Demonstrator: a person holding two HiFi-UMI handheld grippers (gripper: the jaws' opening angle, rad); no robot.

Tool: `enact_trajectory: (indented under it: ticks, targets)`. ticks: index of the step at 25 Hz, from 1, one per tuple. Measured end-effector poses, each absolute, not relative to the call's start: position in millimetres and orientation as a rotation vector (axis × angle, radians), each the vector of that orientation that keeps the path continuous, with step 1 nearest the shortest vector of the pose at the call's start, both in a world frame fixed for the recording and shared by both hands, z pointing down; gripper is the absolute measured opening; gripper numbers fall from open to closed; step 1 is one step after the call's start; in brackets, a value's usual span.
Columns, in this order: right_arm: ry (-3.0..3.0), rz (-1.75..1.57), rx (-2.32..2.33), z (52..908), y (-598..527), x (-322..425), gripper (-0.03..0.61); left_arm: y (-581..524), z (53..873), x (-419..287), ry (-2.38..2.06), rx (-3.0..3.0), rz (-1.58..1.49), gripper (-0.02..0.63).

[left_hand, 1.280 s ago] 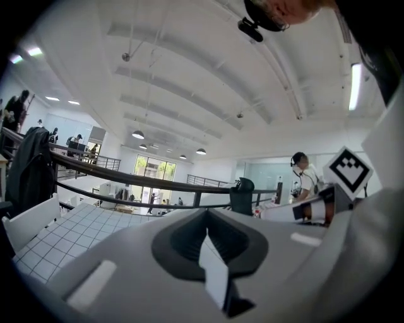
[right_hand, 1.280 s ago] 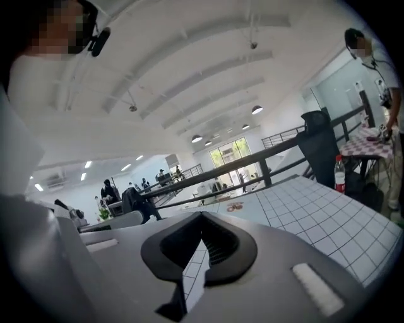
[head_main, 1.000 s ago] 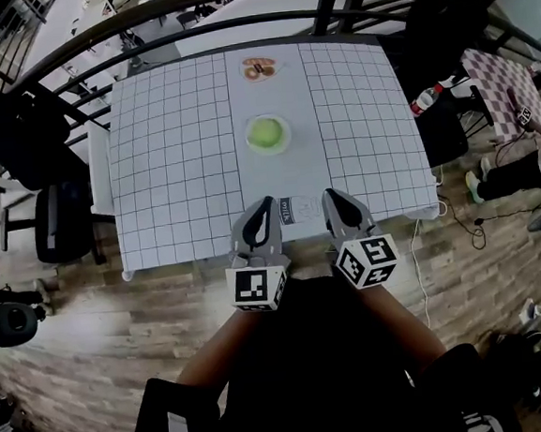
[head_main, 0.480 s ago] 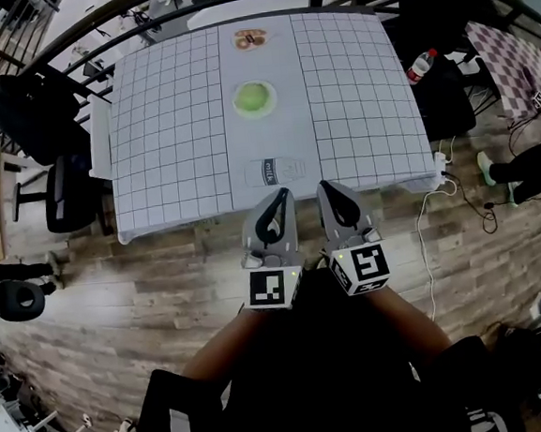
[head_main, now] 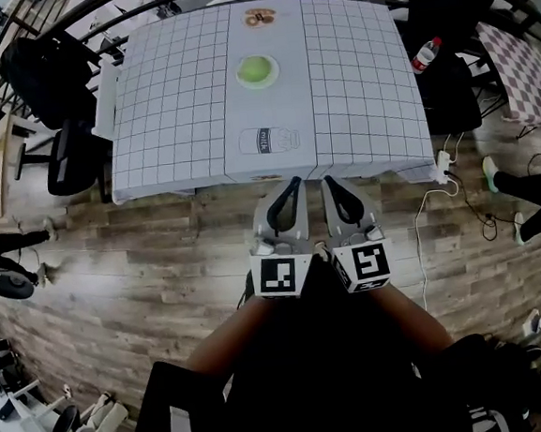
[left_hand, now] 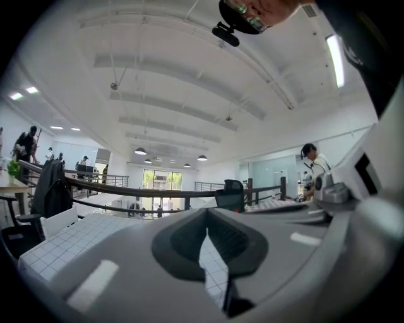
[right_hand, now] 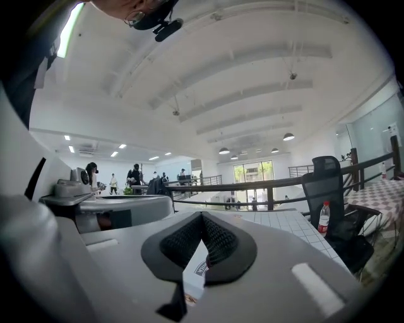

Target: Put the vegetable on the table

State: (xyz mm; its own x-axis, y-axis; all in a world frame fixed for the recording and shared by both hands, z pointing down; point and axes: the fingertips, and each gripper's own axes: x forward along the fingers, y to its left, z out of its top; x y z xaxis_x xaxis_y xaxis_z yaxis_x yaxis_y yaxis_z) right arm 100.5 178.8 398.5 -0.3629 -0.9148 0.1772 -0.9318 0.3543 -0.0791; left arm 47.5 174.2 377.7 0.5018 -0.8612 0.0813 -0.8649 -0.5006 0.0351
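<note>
Our left gripper [head_main: 293, 185] and right gripper [head_main: 330, 183], both closed and empty, have drawn back from the table [head_main: 167, 106] over the wooden floor [head_main: 161, 257]. Beyond the milk carton [head_main: 269, 140], the green vegetable [head_main: 256, 69] rests mid-table, so placing looks finished.

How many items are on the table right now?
3: a plate of brown food at the far edge, the green vegetable on its plate centrally, a milk carton nearest. None looks hidden.

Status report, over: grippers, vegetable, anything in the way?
Left gripper and right gripper shut, empty, short of the table. Vegetable on its plate, untouched. Milk bottle lies between.
</note>
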Motion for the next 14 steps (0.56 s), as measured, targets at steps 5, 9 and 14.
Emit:
enact_trajectory:
  ticks: [5,9,14]
  targets:
    - [-2.509,0.228,1.703,399,203,111,-0.003,199,384,57,-1.543,2.637,0.090,0.008]
    - [-2.478,0.227,1.747,408,220,127,-0.003,213,386,73,-1.528,2.655,0.079,0.008]
    - [-2.464,0.185,1.805,424,255,158,-0.003,248,403,98,-1.503,2.687,0.080,0.008]
